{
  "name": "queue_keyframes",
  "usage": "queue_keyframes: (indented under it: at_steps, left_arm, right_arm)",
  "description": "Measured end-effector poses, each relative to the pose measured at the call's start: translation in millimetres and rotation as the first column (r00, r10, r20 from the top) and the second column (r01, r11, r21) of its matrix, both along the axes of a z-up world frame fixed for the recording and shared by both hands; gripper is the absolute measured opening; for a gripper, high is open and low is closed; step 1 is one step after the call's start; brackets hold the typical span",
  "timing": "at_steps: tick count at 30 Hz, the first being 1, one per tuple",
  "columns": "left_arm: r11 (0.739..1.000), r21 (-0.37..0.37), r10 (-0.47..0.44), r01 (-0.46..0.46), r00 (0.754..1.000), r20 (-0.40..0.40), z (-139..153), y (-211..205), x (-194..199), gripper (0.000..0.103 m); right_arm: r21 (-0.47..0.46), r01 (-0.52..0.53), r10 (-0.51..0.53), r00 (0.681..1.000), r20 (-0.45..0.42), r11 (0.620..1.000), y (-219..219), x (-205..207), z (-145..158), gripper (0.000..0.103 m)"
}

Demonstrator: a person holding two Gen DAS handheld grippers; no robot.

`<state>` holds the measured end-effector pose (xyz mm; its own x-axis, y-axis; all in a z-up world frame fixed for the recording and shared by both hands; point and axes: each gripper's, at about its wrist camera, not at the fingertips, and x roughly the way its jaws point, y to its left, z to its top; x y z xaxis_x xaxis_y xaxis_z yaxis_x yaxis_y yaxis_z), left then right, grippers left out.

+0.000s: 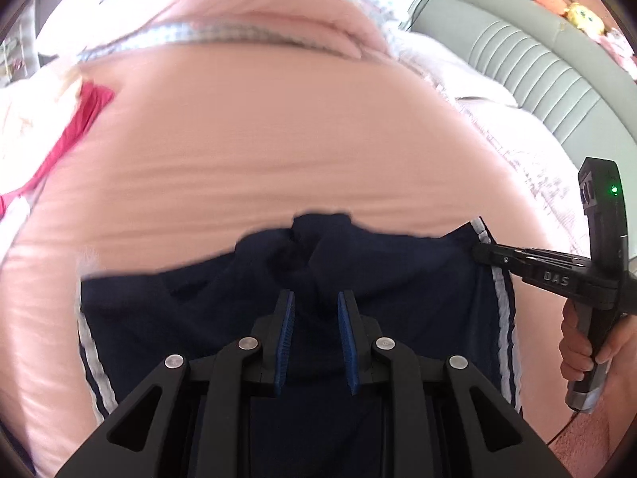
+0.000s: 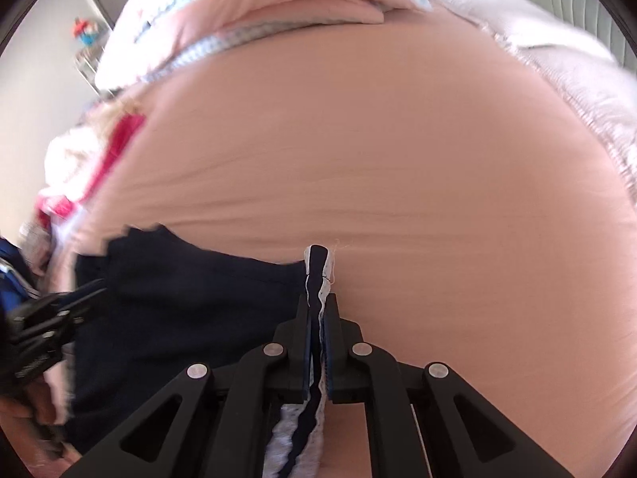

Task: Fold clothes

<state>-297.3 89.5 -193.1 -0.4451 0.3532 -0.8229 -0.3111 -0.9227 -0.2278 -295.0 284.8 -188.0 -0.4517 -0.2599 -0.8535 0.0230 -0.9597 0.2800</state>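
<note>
A navy garment (image 1: 418,298) with white side stripes lies on a pink bed sheet (image 1: 258,139). My left gripper (image 1: 316,306) is shut on a bunched fold of its top edge, and navy cloth fills the gap between the blue pads. In the right wrist view my right gripper (image 2: 318,306) is shut on the garment's striped side edge (image 2: 316,263), which sticks out past the fingertips. The left wrist view shows the right gripper (image 1: 477,251) pinching that same stripe, held by a hand (image 1: 577,350). The left gripper (image 2: 95,290) appears blurred at the left edge over the navy garment (image 2: 179,286).
A red garment (image 1: 79,119) and pale clothes lie at the left of the bed. A folded pink quilt (image 1: 278,16) with checked trim lies across the far end. A grey-green padded headboard (image 1: 537,71) stands at the right. Bare pink sheet (image 2: 398,159) stretches ahead.
</note>
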Motion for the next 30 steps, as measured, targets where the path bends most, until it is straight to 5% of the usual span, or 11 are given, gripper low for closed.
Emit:
queue_keyframes:
  at_steps: [2, 4, 8, 12, 15, 19, 22, 26, 27, 29, 30]
  left_arm:
    - [1.0, -0.004, -0.03, 0.03, 0.999, 0.016, -5, 4, -4, 0.02]
    - [0.996, -0.076, -0.037, 0.04, 0.998, 0.05, -19, 6, -6, 0.02]
    - [0.983, -0.175, -0.047, 0.055, 0.998, 0.049, -32, 2, 14, 0.02]
    - [0.986, -0.158, -0.047, 0.057, 0.997, 0.064, -27, -7, 23, 0.02]
    - [0.99, -0.123, -0.059, 0.062, 0.998, 0.032, -16, -9, 14, 0.02]
    - [0.995, -0.097, -0.029, 0.022, 0.997, -0.071, -4, -1, -25, 0.02]
    - [0.997, -0.073, -0.016, 0.015, 1.0, -0.022, -13, 2, -50, 0.02]
    - [0.997, -0.013, -0.074, 0.074, 0.997, 0.012, -14, -9, -57, 0.02]
    - [0.996, -0.026, -0.082, 0.082, 0.997, 0.013, -16, -9, -57, 0.02]
    - [0.992, -0.095, -0.076, 0.077, 0.997, 0.012, -20, 8, -69, 0.02]
    - [0.989, -0.129, -0.066, 0.067, 0.998, 0.01, -21, 16, -75, 0.02]
  right_arm:
    - [-0.008, 0.026, -0.027, 0.998, -0.049, 1.0, 2, 2, 10, 0.032]
    - [0.006, 0.061, -0.06, 0.994, -0.087, 0.998, 7, 2, 15, 0.046]
    - [0.052, 0.025, -0.026, 0.999, 0.031, 0.998, 11, -9, -7, 0.046]
    - [0.16, -0.203, 0.181, 0.973, 0.141, 0.966, -18, -2, -13, 0.047]
    - [0.106, -0.186, 0.176, 0.98, 0.097, 0.977, -12, 4, -4, 0.047]
    - [0.066, -0.01, 0.009, 1.0, 0.012, 0.998, 6, -11, -7, 0.047]
    - [-0.057, 0.049, -0.046, 0.998, 0.037, 0.997, 16, -23, -23, 0.047]
    - [-0.028, -0.001, 0.001, 1.0, 0.012, 1.0, 3, -19, -26, 0.046]
    - [-0.022, -0.037, 0.037, 0.999, 0.013, 0.999, -2, -19, -26, 0.043]
    - [-0.048, -0.08, 0.082, 0.996, 0.024, 0.996, -1, -24, -23, 0.011]
    - [-0.09, -0.103, 0.107, 0.994, 0.032, 0.991, -7, -20, -25, 0.009]
